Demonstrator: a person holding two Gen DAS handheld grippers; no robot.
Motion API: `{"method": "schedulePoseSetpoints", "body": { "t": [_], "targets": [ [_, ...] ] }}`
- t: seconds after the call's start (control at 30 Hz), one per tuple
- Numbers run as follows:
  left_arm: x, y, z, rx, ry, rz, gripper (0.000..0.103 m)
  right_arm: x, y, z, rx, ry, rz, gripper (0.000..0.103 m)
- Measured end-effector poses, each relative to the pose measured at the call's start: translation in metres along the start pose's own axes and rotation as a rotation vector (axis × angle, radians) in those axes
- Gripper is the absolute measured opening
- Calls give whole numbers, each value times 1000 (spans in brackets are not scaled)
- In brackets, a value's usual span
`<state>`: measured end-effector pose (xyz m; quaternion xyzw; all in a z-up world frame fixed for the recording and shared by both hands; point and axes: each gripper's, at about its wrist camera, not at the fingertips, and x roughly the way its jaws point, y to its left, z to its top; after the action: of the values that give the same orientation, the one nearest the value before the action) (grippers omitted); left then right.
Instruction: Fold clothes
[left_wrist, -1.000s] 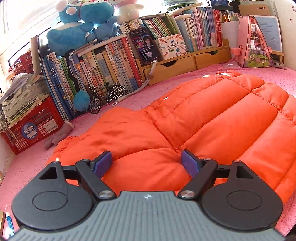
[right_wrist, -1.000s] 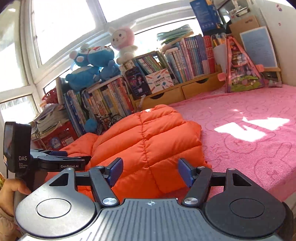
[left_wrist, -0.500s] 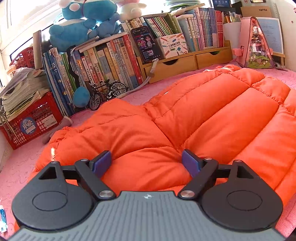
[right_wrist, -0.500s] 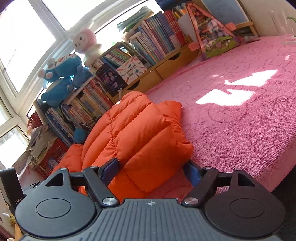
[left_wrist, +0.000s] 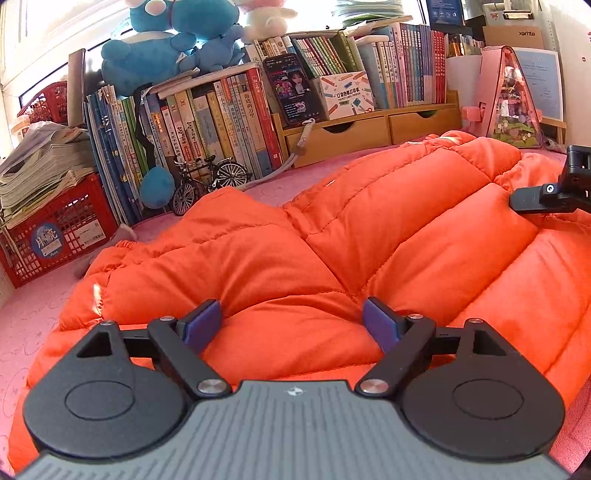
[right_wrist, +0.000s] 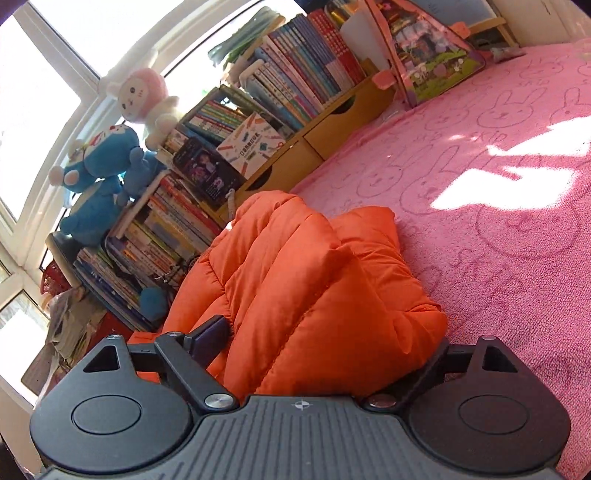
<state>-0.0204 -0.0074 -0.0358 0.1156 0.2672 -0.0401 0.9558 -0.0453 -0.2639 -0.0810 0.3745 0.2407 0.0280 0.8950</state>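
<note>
1. Two claws are working at one orange puffer jacket (left_wrist: 369, 236), which is lying on a pink bunny-print bed cover (right_wrist: 498, 177) in front of a row of books (left_wrist: 207, 122).
2. Left claw (left_wrist: 291, 325) is sitting low over the jacket's near edge with its blue pads (left_wrist: 201, 325) standing wide apart; a padded fold is bulging up between them, and whether the pads are pressing on it cannot be told.
3. Right claw (right_wrist: 314, 343) is tilted to one side and spread wide around the jacket's end, with a thick puffed section lying between its fingers; the right finger is hidden behind the fabric, so contact there cannot be told.
4. In the left wrist view, the right claw's black tip (left_wrist: 546, 192) is showing at the far right edge, resting against the jacket's surface.
5. Blue plush toys (left_wrist: 166, 40) are sitting on top of the books, a small model bicycle (left_wrist: 210, 181) is standing before them, and a red crate (left_wrist: 55, 229) is holding stacked papers.
</note>
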Motion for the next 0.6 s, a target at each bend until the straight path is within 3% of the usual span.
{"method": "schedulePoseSetpoints", "body": {
  "t": [0.13,0.3,0.43,0.6],
  "targets": [
    [2,1,1,-15,1,-4,85,1,9,6,-20,-38,-13,65],
    [6,-1,2,-23,-1,-2,85,-1,41,14,-166,-94,-32,48],
    [7,0,0,-28,-7,-4,85,-3,77,14,-311,-147,-17,44],
    [7,5,-4,-44,-16,-25,85,-12,130,0,-521,-200,81,43]
  ]
}}
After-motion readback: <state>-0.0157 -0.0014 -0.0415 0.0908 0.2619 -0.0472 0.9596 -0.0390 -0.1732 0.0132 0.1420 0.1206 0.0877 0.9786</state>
